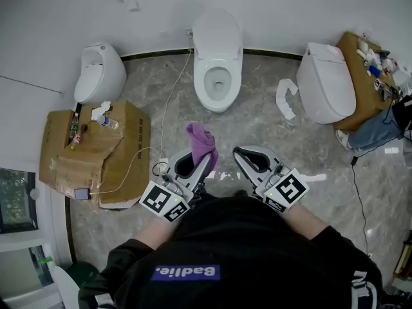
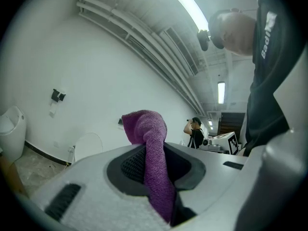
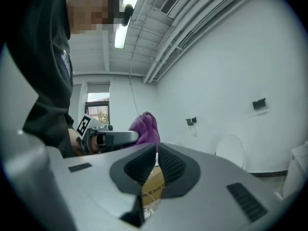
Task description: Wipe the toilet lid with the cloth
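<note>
Grey marbled floor (image 1: 257,127) runs up to a white wall where 3 toilets stand; the middle toilet (image 1: 217,76) faces the person, its lid (image 1: 217,29) raised against the wall and the bowl open. A flattened cardboard box (image 1: 96,150) lies to the left.

The purple cloth (image 1: 201,140) is well short of that toilet, pinched in the left gripper (image 1: 195,164). In the left gripper view the jaws are clamped on its middle, with a bunched fold standing above the pads and a tail hanging down between them. The right gripper (image 1: 252,156) is beside it, jaws pressed together on nothing.

The cloth looks like soft, light terry: it will droop, fold and drag rather than hold a shape, so the grip on the bunched middle suits it, leaving a loose pad of fabric ahead of the jaws to press flat on the lid. The lid is probably smooth and hard, so light pressure should do. No wiping has begun.
</note>
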Demonstrator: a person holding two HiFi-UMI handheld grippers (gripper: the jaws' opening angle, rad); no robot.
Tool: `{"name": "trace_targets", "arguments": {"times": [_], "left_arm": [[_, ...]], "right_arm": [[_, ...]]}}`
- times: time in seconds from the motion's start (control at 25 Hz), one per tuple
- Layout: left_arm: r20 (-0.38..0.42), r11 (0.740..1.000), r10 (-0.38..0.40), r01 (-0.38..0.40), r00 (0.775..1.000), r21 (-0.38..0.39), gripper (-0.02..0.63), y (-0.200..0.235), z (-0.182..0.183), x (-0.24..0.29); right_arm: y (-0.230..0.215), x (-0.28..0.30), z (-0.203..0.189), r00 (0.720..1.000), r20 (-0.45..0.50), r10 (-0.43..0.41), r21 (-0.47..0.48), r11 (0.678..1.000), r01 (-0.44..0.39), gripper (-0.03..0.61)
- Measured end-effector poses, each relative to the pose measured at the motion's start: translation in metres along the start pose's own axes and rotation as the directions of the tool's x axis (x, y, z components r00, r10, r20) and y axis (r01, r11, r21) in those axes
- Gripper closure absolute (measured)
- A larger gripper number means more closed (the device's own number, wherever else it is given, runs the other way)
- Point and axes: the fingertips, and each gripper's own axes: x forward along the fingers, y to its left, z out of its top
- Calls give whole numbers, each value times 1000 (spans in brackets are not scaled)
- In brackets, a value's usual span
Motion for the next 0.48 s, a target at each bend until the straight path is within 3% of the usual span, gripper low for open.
{"name": "trace_targets", "arguments": {"times": [0.2,0.48], "left_arm": [[19,999,49,-49,999,-1,529,10,-4,5],[23,1000,20,-20,1000,7,529,67,5,21]], "right_arm": [[-14,2,-14,1000,-14,13,23,1000,-13,543],[-40,56,-14,999,-38,3,16,1000,-3,543]]}}
